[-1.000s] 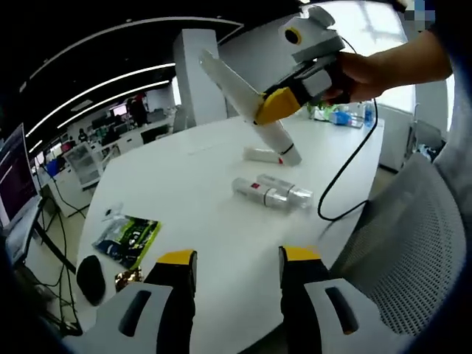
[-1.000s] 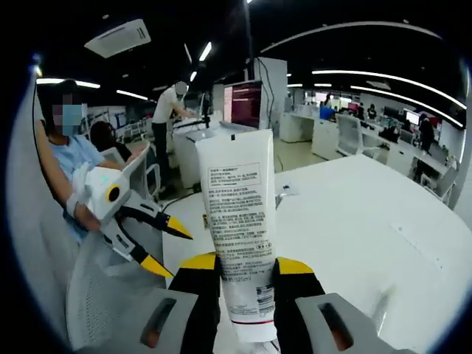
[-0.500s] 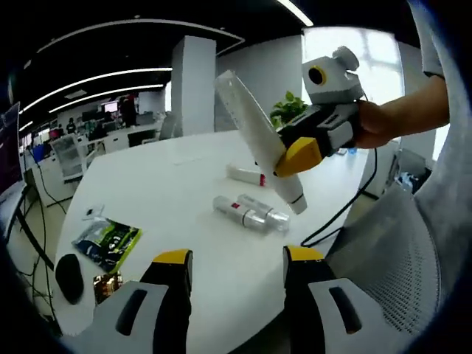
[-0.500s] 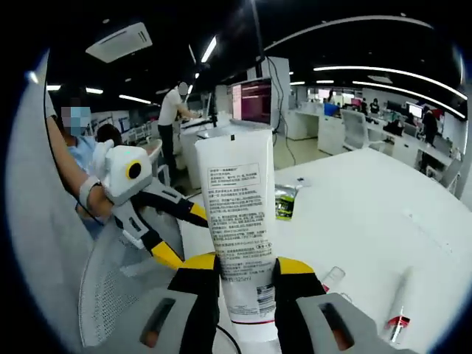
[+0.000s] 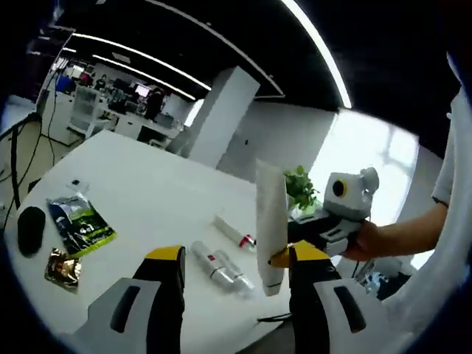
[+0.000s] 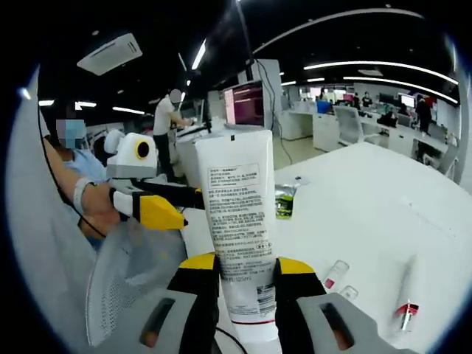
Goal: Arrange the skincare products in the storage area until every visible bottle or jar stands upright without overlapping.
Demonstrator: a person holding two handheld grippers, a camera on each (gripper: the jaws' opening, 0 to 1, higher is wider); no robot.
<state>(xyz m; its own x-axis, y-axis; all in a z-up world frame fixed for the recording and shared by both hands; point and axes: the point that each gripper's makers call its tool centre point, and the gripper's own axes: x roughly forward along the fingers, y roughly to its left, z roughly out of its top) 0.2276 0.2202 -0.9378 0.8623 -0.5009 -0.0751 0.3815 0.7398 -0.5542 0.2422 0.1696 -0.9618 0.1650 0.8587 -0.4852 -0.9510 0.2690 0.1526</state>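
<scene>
White plastic fills your right gripper: its yellow-tipped jaws are clamped on the lower part of a white tube, printed side toward the camera, held off the white tabletop. In the left gripper view the same tube stands nearly upright in the air, above the tabletop's near edge. Your left gripper holds nothing, jaws set wide apart (seen from the right gripper view its jaws look close together, so trust the wide gap in its own view). Just beside the tube, two clear bottles lie on their sides, touching each other, and a slim white tube with a red band lies flat just beyond them. Well away from the tube sit a green packet and a black mouse.
</scene>
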